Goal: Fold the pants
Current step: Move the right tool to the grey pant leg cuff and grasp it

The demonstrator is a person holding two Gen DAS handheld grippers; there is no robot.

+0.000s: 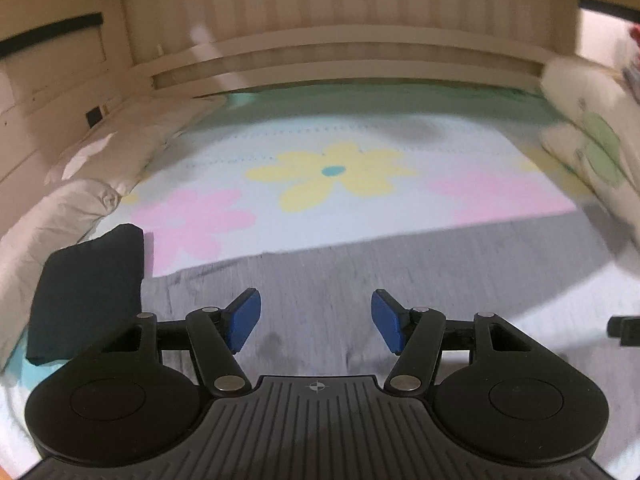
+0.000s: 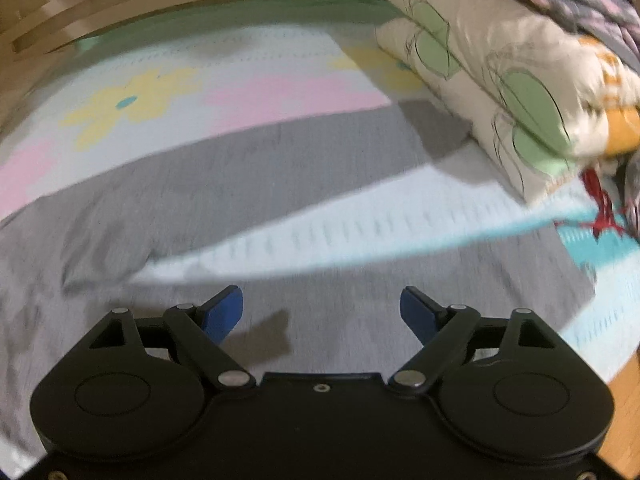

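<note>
**Observer:** Where are the pants, and how far along are you?

**Me:** The pants [image 2: 248, 184] are grey and lie spread flat on the bed, on the flowered blanket [image 1: 332, 172]. In the right wrist view I see two legs running apart toward the right, with a wedge of pale blanket showing between them. So I judge the fold is barely begun: the legs are not yet laid one on the other, and no lengthwise or crosswise fold shows. Both views are smeared, so small creases I cannot make out.

**Observer:** What do your fingers have?

**Me:** Nothing. The left gripper [image 1: 316, 320] hangs over the grey cloth with its fingers well apart and only fabric beneath them, not between the pads. The right gripper [image 2: 322, 312] is wider still, also bare, above the nearer leg close to where the two legs part.

**Observer:** What else is around?

**Me:** A dark folded cloth [image 1: 86, 292] sits to the left of the pants at the blanket's edge, beside a pale pillow [image 1: 60, 216]. On the right a rolled quilt with green shapes [image 2: 500, 80] lies near the far leg's end, with patterned clothes piled behind it. The wooden bed frame [image 1: 340, 60] runs along the back.

**Observer:** What is left?

**Me:** As I read it, nearly all: take hold of one leg, bring it over the other, then fold the length down.
</note>
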